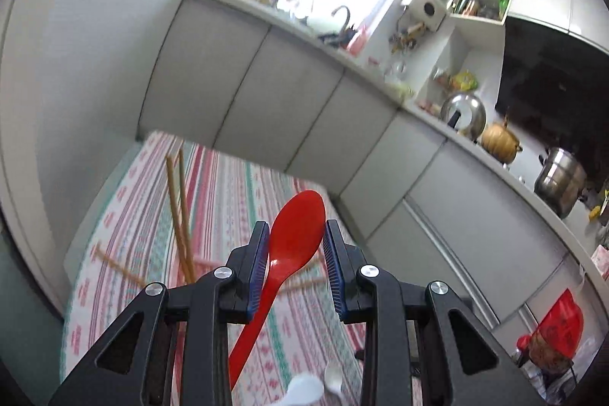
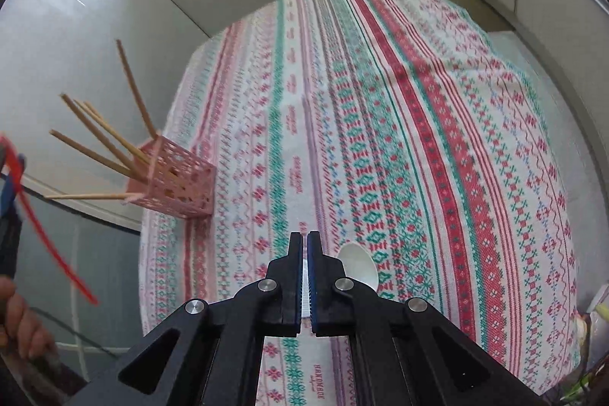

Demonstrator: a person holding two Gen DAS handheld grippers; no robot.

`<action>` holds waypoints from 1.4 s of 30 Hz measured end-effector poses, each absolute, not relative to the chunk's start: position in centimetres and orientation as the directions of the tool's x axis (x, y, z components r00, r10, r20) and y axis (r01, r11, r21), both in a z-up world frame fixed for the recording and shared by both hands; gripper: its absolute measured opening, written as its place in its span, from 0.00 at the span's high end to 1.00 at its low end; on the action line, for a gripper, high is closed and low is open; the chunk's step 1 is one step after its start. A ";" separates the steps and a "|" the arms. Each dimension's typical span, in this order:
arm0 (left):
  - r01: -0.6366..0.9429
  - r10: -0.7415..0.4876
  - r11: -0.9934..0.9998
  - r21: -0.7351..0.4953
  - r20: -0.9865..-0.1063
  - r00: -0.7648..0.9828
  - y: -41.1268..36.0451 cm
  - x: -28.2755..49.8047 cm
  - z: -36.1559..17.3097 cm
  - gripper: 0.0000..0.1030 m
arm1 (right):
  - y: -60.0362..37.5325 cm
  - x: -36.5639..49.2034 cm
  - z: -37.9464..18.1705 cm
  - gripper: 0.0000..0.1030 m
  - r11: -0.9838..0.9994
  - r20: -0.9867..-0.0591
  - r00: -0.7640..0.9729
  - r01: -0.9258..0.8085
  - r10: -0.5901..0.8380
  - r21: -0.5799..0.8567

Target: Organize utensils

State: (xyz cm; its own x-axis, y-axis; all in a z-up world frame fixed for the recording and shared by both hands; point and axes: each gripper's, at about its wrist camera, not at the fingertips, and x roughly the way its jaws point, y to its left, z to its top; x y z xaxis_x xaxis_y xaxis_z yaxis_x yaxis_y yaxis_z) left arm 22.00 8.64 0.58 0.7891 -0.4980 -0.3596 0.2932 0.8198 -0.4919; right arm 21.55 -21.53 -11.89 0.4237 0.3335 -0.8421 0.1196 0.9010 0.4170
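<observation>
My left gripper [image 1: 295, 227] is shut on a red plastic spoon [image 1: 300, 215]; the blue pads clamp the sides of its bowl and the handle runs down under the jaws. The same red spoon [image 2: 38, 227] shows at the left edge of the right wrist view. My right gripper [image 2: 304, 238] is shut on a thin white spoon handle [image 2: 303, 295], above the striped tablecloth [image 2: 418, 101]. A white spoon bowl [image 2: 357, 265] peeks out beside its right finger; I cannot tell if it is the same spoon. A pink lattice holder [image 2: 179, 185] with several wooden chopsticks [image 2: 99, 136] stands at the table's left edge.
Two white spoons [image 1: 304, 392] [image 1: 333, 375] show low in the left wrist view. Grey cabinets [image 1: 266, 82] and a counter with a pot [image 1: 559, 181], a lid and a sink tap run behind the table. A person's hand [image 2: 19, 314] is at the lower left.
</observation>
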 end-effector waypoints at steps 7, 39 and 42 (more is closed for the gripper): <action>0.328 -0.509 0.811 -0.485 -0.307 0.804 7.9 26.5 -0.6 0.70 | -21.1 21.7 -10.0 0.96 0.907 -0.821 0.442 0.038 0.361 0.419; 0.476 -0.592 0.759 -0.445 -0.165 0.789 8.1 32.7 -6.8 0.70 | -18.8 23.4 -19.8 0.89 0.988 -0.966 0.214 0.022 0.147 0.155; 0.483 -0.601 0.753 -0.447 -0.167 0.782 8.1 32.8 -7.2 0.70 | -19.5 23.5 -18.7 0.89 0.981 -0.952 0.249 0.028 0.177 0.190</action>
